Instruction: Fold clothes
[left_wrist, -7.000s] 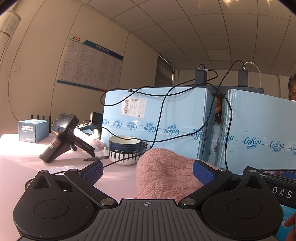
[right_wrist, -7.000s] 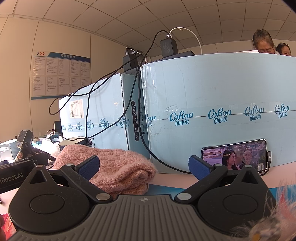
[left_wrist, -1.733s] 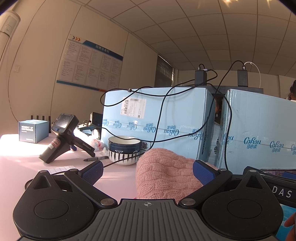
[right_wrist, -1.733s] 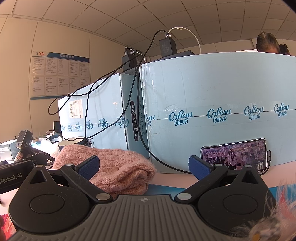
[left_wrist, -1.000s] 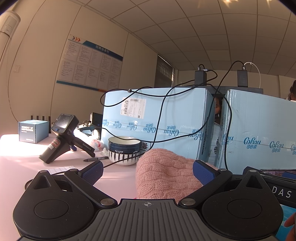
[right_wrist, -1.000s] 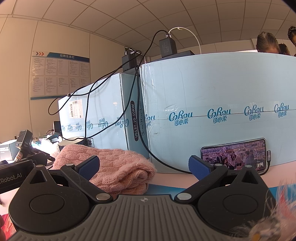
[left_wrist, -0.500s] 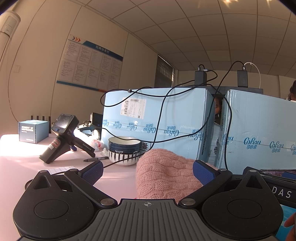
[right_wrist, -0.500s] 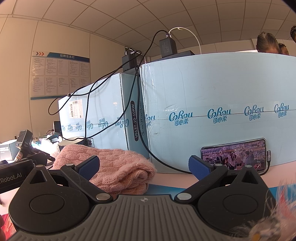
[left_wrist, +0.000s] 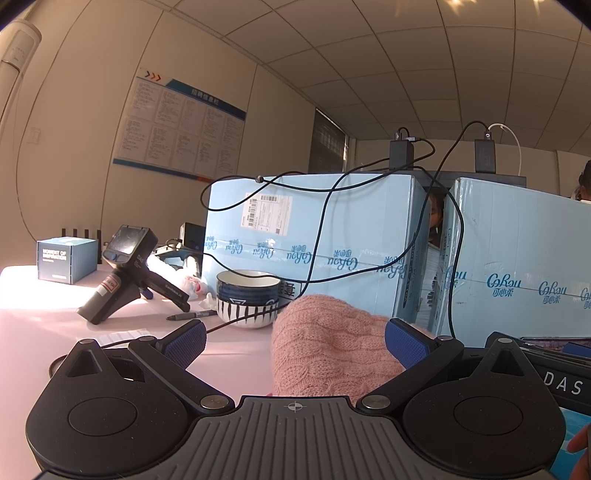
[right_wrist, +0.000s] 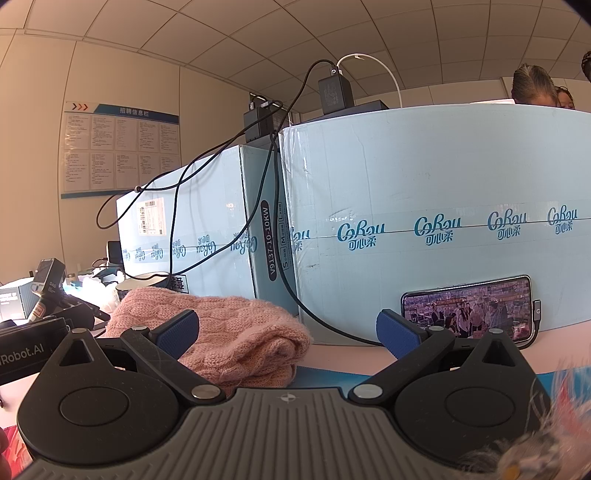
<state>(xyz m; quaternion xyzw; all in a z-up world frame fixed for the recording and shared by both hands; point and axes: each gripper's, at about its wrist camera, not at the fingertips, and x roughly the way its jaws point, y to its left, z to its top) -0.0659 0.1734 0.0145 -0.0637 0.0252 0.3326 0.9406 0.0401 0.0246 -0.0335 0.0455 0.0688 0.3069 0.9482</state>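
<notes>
Sweater (left_wrist: 328, 347), pink knit, lies folded in a heap on the table (left_wrist: 44, 321) in front of the blue boxes (right_wrist: 443, 206). Left gripper (left_wrist: 293, 338) and right gripper (right_wrist: 286, 328) both sit low with fingers spread wide, holding nothing. Phone (right_wrist: 467, 308) leans against a box.

The pink table (left_wrist: 236, 354) carries a pink knit garment (left_wrist: 328, 350), stacked bowls (left_wrist: 247, 297), a marker (left_wrist: 192, 315) and blue boxes (left_wrist: 314, 243).

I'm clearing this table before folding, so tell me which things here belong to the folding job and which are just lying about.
For the job:
pink knitted garment
left tool, open
right tool, open

Lying about:
stacked bowls
marker pen
phone
blue cartons
handheld device
small box
</notes>
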